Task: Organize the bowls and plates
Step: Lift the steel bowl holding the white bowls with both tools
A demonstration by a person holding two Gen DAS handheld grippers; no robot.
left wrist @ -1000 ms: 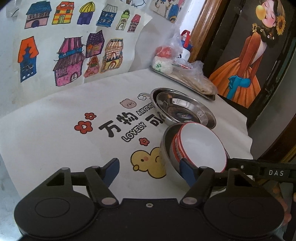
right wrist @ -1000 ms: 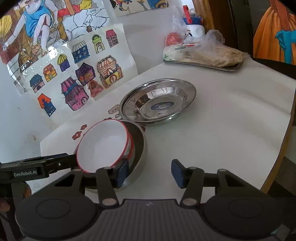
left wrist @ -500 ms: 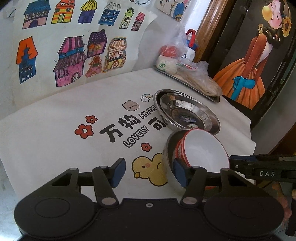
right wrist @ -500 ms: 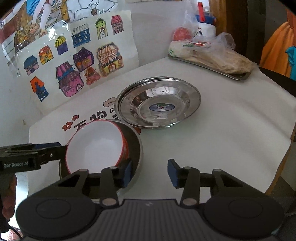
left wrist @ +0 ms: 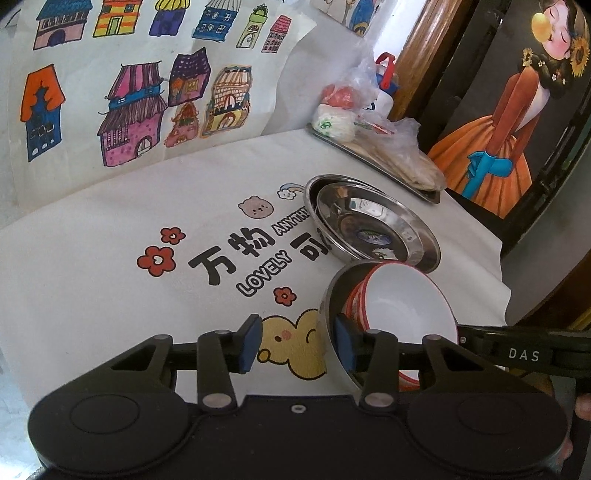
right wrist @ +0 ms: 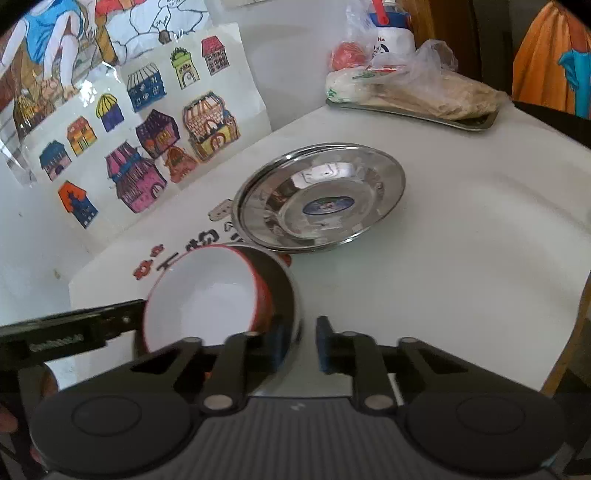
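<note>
A white bowl with a red rim point(left wrist: 406, 306) point(right wrist: 201, 299) sits tilted inside a steel bowl point(left wrist: 334, 295) point(right wrist: 288, 291) near the table's front. Behind it lie stacked steel plates point(left wrist: 369, 229) point(right wrist: 321, 199). My left gripper point(left wrist: 295, 338) is open, its jaws astride the steel bowl's near rim, one pad inside and one outside. My right gripper point(right wrist: 297, 341) is open and narrower, its jaws astride the steel bowl's opposite rim. Neither pad visibly presses the rim.
A steel tray point(left wrist: 373, 158) point(right wrist: 413, 110) with bagged food stands at the back by a white jar point(right wrist: 391, 35). House drawings point(left wrist: 129, 96) hang on the wall behind. The table edge point(right wrist: 569, 332) runs close on the right.
Both grippers have narrowed their jaws around the steel bowl's rim from opposite sides. The bowls look nearer in both views and the white bowl tilts more.
</note>
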